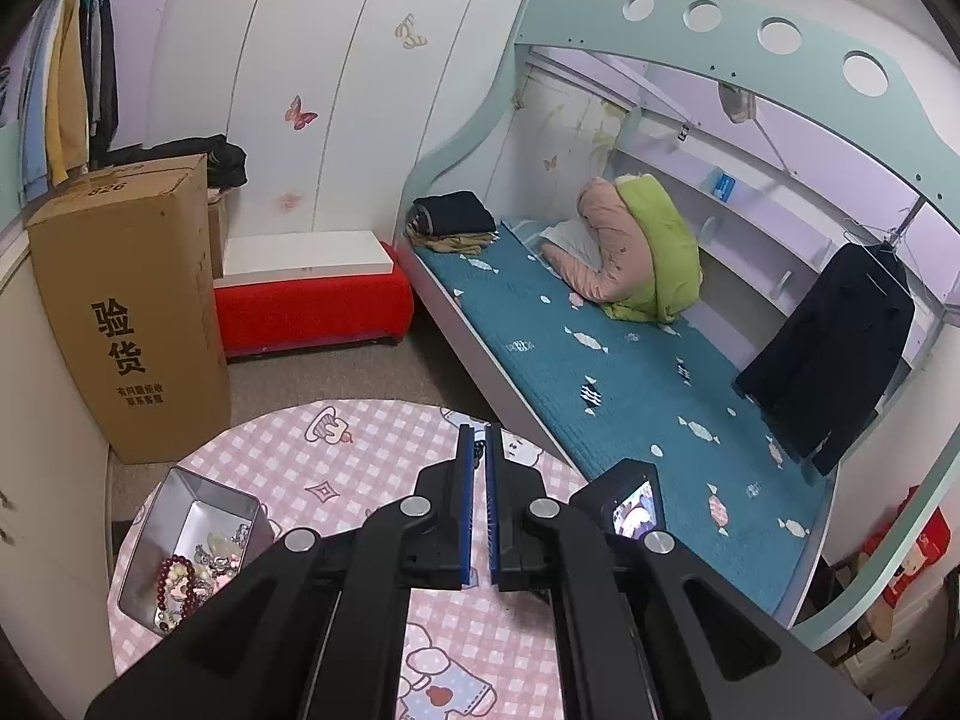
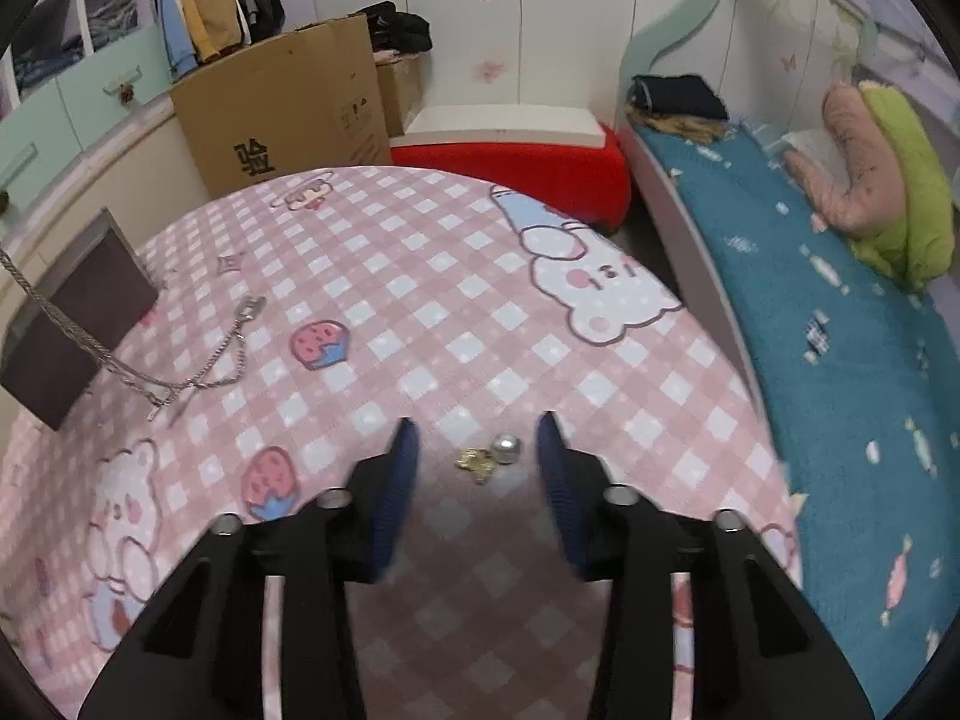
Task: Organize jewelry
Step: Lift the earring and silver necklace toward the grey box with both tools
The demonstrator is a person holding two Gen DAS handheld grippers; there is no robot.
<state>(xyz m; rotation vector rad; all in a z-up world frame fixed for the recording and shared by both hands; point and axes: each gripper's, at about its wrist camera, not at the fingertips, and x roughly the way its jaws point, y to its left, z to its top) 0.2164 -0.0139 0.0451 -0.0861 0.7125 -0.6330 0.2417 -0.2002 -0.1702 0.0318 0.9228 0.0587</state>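
Metal tin (image 1: 180, 492) already holds beads. Left gripper (image 1: 479, 438) pinches a chain (image 2: 138, 375); right gripper (image 2: 474, 438), jaws apart, straddles a loose earring (image 2: 492, 456).

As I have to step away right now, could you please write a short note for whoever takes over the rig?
Left gripper: shut, apparently pinching one end of the silver chain; the rest trails on the tablecloth.
Right gripper: open, empty, poised over the pearl and gold charm lying on the cloth.
Done: the metal tin already holds a bead bracelet and other pieces.
Left: chain, pearl and charm probably go into the tin.
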